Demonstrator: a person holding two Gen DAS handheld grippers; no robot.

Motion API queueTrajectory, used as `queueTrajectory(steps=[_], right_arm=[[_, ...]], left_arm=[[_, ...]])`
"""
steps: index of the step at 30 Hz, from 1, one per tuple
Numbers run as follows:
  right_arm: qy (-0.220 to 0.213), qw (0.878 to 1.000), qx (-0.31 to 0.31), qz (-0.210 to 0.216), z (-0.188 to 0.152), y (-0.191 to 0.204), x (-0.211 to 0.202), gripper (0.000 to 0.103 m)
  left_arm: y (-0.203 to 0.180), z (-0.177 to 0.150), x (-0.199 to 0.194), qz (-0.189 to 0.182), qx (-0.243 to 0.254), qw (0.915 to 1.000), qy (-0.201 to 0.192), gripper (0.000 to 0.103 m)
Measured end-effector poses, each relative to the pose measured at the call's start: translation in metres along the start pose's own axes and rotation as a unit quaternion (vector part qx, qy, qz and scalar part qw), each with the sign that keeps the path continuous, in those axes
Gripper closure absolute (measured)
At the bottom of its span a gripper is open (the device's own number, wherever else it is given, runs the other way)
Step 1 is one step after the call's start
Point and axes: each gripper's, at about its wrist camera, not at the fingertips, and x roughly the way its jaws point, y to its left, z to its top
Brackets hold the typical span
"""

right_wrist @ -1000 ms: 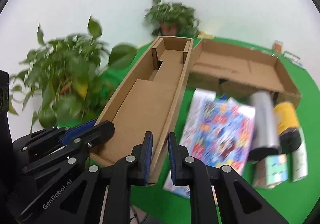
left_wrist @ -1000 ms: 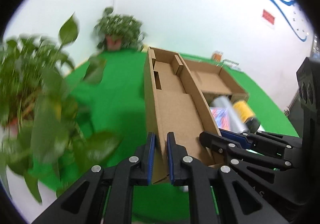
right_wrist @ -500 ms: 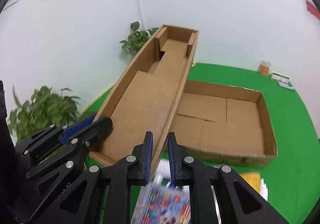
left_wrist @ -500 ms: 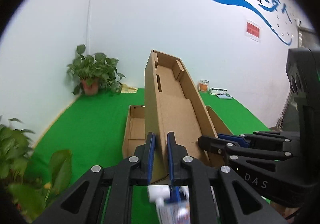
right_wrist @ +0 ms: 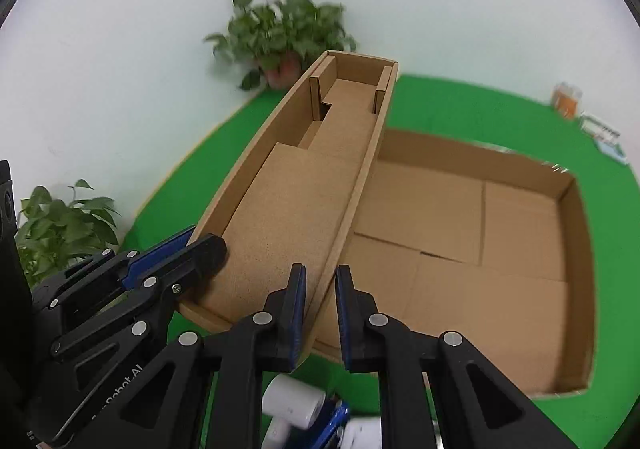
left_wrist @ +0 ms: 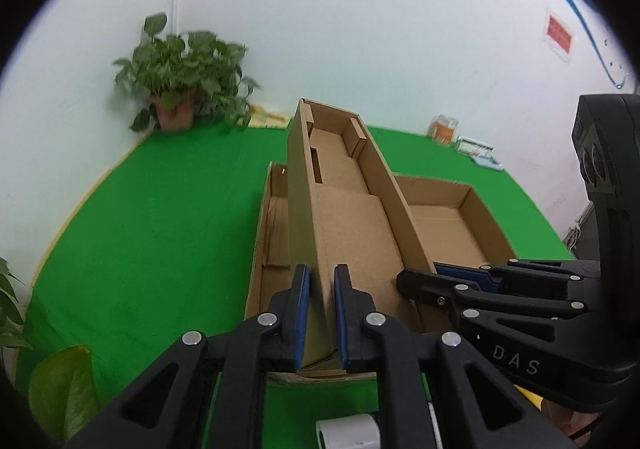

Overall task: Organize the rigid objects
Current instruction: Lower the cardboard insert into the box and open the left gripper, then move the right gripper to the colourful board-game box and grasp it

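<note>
Two handheld grippers, the left gripper and the right gripper, are built of black plastic linkage arms with round silver rivets. Blue pads line their narrow fingers. White lettering reads "DAS" on one and "GenRobot.AI" on the other.

Long narrow brown cardboard tray: I see matt corrugated board with a rough, speckled floor.
Wide shallow brown cardboard box: same dull paperboard, creased flaps, at right.
Green table covering: flat, matt, cloth-like.
Black gripper fingers: I read smooth plastic, blue pads, shiny metal rivets.
White cylinder: smooth, slightly glossy, bottom of frame.
</note>
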Motion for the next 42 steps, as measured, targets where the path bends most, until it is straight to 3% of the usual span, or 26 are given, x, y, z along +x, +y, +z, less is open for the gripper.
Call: queueTrajectory(steps=[8, 14, 18, 22, 28, 30, 32, 34, 35, 36, 38, 40, 42], right_arm=[[0.076, 0.997, 0.025, 0.018, -0.003, -0.021, 0.112, 0.090], [0.123, 0.990, 0.049, 0.038, -0.011, -0.031, 0.167, 0.091], [0.124, 0.990, 0.056, 0.046, -0.012, -0.036, 0.184, 0.091], [0.130, 0.985, 0.076, 0.082, -0.011, -0.040, 0.195, 0.080], [0.130, 0.986, 0.075, 0.076, -0.016, -0.032, 0.194, 0.078], [0.131, 0.986, 0.077, 0.066, -0.019, -0.034, 0.188, 0.072], [0.107, 0.992, 0.056, 0.032, -0.021, -0.034, 0.166, 0.048], [0.058, 0.998, 0.031, -0.015, -0.024, -0.039, 0.126, 0.035], [0.035, 0.999, 0.029, -0.030, -0.026, -0.042, 0.107, 0.028], [0.009, 0.999, 0.030, -0.042, -0.030, -0.047, 0.083, 0.023], [-0.047, 0.996, 0.037, -0.069, -0.044, -0.058, 0.032, 0.010], [-0.106, 0.987, 0.055, -0.104, -0.069, -0.068, -0.021, 0.005], [-0.138, 0.982, 0.064, -0.115, -0.097, -0.072, -0.057, 0.004]], left_arm=[[0.021, -0.022, 0.072, 0.018, -0.002, 0.9968, 0.078, 0.092], [0.031, -0.029, 0.092, 0.043, 0.010, 0.9932, 0.108, 0.093], [0.029, -0.028, 0.079, 0.037, 0.019, 0.9945, 0.096, 0.093], [0.030, -0.026, 0.059, 0.030, 0.015, 0.9971, 0.068, 0.093], [0.037, -0.035, 0.038, 0.036, 0.001, 0.9982, 0.049, 0.093], [0.035, -0.035, 0.031, 0.032, 0.007, 0.9991, 0.028, 0.093], [0.030, -0.034, 0.018, 0.021, 0.015, 0.9997, -0.002, 0.086], [0.025, -0.032, 0.001, 0.004, 0.011, 0.9994, -0.032, 0.054], [0.023, -0.032, -0.010, -0.003, 0.009, 0.9988, -0.048, 0.026], [0.019, -0.035, -0.025, -0.007, 0.009, 0.9978, -0.065, 0.015], [0.014, -0.041, -0.043, -0.017, 0.014, 0.9973, -0.070, 0.015], [0.008, -0.050, -0.055, -0.012, 0.023, 0.9980, -0.057, 0.015], [0.004, -0.066, -0.070, 0.012, 0.022, 0.9972, -0.070, 0.015]])
